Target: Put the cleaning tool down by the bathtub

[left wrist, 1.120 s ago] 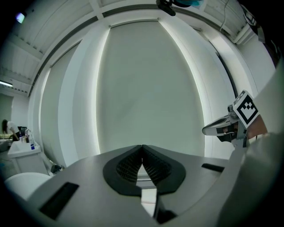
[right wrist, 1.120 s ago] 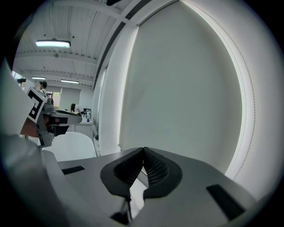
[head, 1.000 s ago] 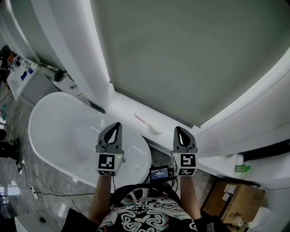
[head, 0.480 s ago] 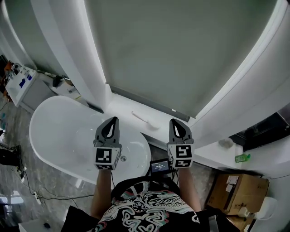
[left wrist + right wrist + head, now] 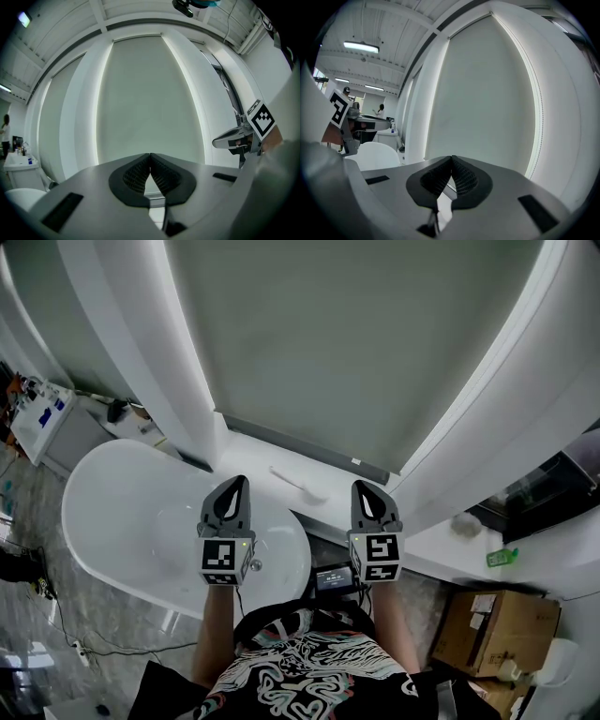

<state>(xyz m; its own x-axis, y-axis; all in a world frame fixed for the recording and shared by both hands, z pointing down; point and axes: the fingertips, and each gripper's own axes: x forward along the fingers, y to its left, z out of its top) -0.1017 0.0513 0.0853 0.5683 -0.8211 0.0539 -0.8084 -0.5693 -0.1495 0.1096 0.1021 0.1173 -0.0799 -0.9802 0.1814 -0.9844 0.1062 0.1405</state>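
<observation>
A white long-handled cleaning brush (image 5: 298, 483) lies on the white window ledge (image 5: 253, 457) just behind the white oval bathtub (image 5: 122, 521). My left gripper (image 5: 238, 486) hovers over the tub's right end, shut and empty. Level with it, my right gripper (image 5: 362, 490) hangs above the ledge's right part, also shut with nothing between its tips. The brush lies between the two grippers, a little beyond them. In the left gripper view the jaws (image 5: 150, 155) meet in front of the grey blind; the right gripper view shows the same closed tips (image 5: 452, 158).
A grey roller blind (image 5: 356, 343) fills the window ahead. A white cabinet with bottles (image 5: 37, 413) stands left of the tub. Cardboard boxes (image 5: 492, 629) sit at lower right, a green bottle (image 5: 502, 557) on a white counter there. Cables (image 5: 66, 638) trail on the floor.
The view has tilted slightly; both grippers stay shut and level, drifting a little up in the picture. The brush rests in the same spot on the ledge.
</observation>
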